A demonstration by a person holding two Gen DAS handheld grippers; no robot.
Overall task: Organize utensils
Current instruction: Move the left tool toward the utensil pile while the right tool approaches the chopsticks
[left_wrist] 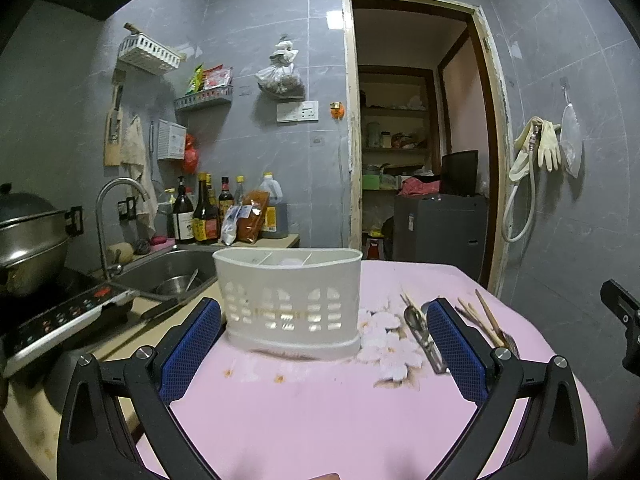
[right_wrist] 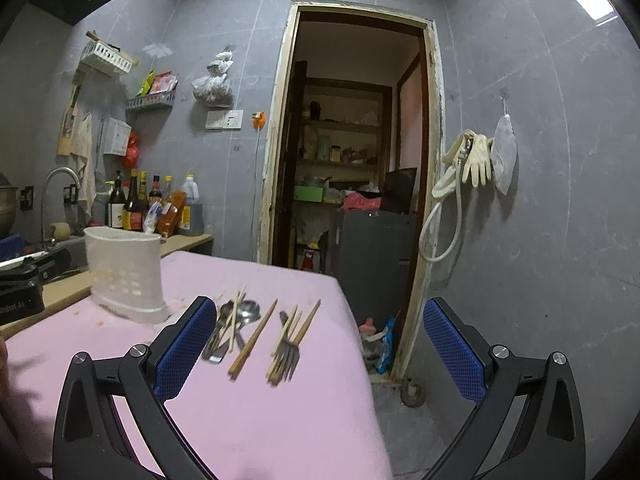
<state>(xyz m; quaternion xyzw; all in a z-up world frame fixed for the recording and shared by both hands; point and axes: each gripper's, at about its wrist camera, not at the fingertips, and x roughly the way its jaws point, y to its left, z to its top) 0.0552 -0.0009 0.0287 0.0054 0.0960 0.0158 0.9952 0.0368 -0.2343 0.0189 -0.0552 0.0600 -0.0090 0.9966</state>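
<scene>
Both my left gripper and right gripper gape empty. Utensils lie mid-frame, caddy left. I fear grabbing overlapping chopsticks drags forks off the table.

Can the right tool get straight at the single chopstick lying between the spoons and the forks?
Probably yes. The right tool is open and empty, and the chopstick lies alone on the pink tablecloth, apart from the spoons and forks.

We carry two matching grippers: the left gripper and right gripper have black angular frames, round silver screws at the joints, and blue mesh-textured pads.
</scene>
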